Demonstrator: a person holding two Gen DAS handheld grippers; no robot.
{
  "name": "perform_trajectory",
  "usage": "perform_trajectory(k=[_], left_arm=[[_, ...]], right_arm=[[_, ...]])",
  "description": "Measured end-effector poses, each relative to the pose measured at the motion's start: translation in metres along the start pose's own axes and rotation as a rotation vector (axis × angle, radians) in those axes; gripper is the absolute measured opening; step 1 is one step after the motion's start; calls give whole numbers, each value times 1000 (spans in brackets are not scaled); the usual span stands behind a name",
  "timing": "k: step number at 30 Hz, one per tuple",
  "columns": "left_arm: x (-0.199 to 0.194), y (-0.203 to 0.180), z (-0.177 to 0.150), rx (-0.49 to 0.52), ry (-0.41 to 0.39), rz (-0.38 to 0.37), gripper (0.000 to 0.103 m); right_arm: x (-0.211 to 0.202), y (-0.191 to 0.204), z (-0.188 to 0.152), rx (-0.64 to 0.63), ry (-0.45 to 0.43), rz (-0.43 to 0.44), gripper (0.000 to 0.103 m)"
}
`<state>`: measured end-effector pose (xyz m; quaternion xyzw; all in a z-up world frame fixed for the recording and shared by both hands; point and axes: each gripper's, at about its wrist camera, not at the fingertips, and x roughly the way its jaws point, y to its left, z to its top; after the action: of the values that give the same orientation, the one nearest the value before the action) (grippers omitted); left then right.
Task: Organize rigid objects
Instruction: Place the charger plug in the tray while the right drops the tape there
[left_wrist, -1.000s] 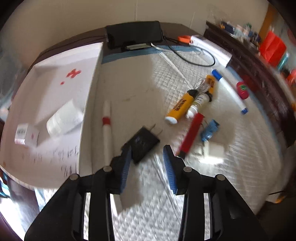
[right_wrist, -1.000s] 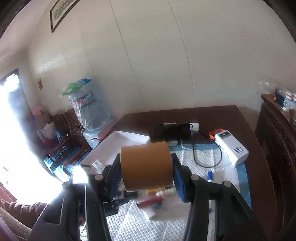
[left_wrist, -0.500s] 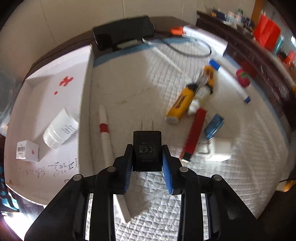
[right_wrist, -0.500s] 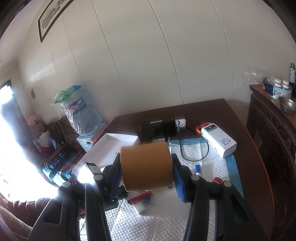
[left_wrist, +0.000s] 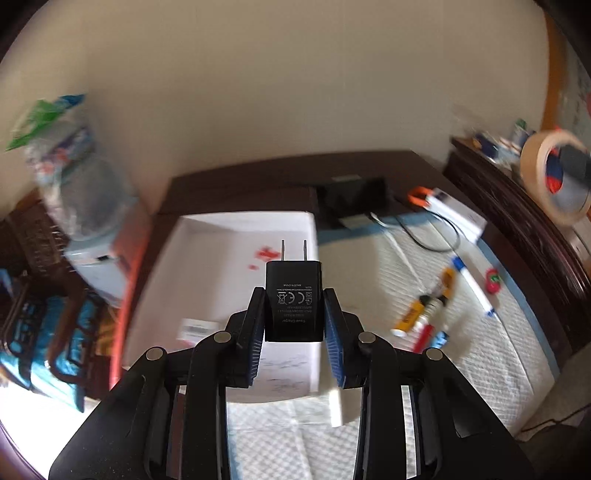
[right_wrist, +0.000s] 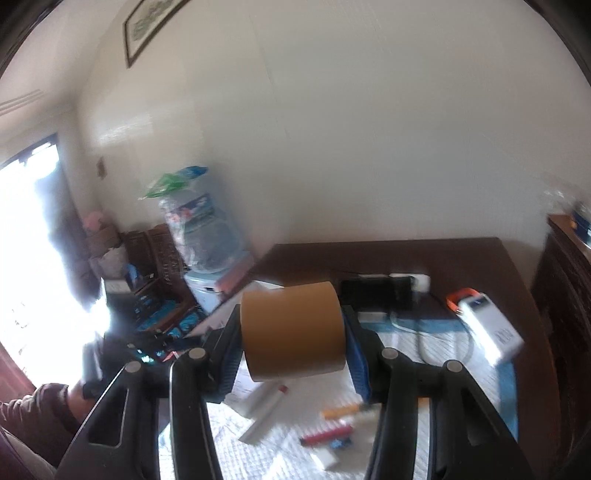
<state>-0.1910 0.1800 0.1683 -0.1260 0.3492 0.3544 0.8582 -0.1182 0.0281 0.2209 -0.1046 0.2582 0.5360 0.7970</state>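
Left hand-held gripper (left_wrist: 294, 314) clamped on black USB charger (left_wrist: 294, 300) w/ prongs up above white tray (left_wrist: 236, 236), right hand-held gripper (right_wrist: 292, 334) clamped on brown tape roll (right_wrist: 292, 328)

1. One black travel charger (left_wrist: 294, 302), with two prongs.
2. One roll of brown packing tape (right_wrist: 293, 330).
3. One white tray (left_wrist: 207, 295) on the desk, marked with a red cross.
4. One small white labelled box (left_wrist: 197, 328) inside that tray.
5. One white power bank (right_wrist: 493, 330) with an orange end.
6. One dark phone (left_wrist: 356, 199) standing at the back of the desk.
7. One blue-capped white marker (left_wrist: 472, 286).
8. One yellow tube (left_wrist: 408, 318).
9. One red stick (left_wrist: 424, 336); too blurred to name further.
10. One small red round thing (left_wrist: 493, 286).
11. One water-cooler bottle (right_wrist: 208, 236).
12. One framed picture (right_wrist: 147, 27) on the wall.
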Motion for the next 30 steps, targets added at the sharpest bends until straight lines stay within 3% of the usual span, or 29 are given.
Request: perform_trajectory(k=[7,15,23,30], left_arm=[[-25,45,-15,-68,-27,42,29],[-25,73,-18,-69,-31,49,29],[-5,97,1,-43,-31,58,29],[44,110,6,-51,35,32,29]], right_arm=[[30,34,1,-44,38,43,50],[63,54,2,-60,83,29,50],[106,65,3,-66,140,2,50],[168,60,-14,-3,285,7,50]])
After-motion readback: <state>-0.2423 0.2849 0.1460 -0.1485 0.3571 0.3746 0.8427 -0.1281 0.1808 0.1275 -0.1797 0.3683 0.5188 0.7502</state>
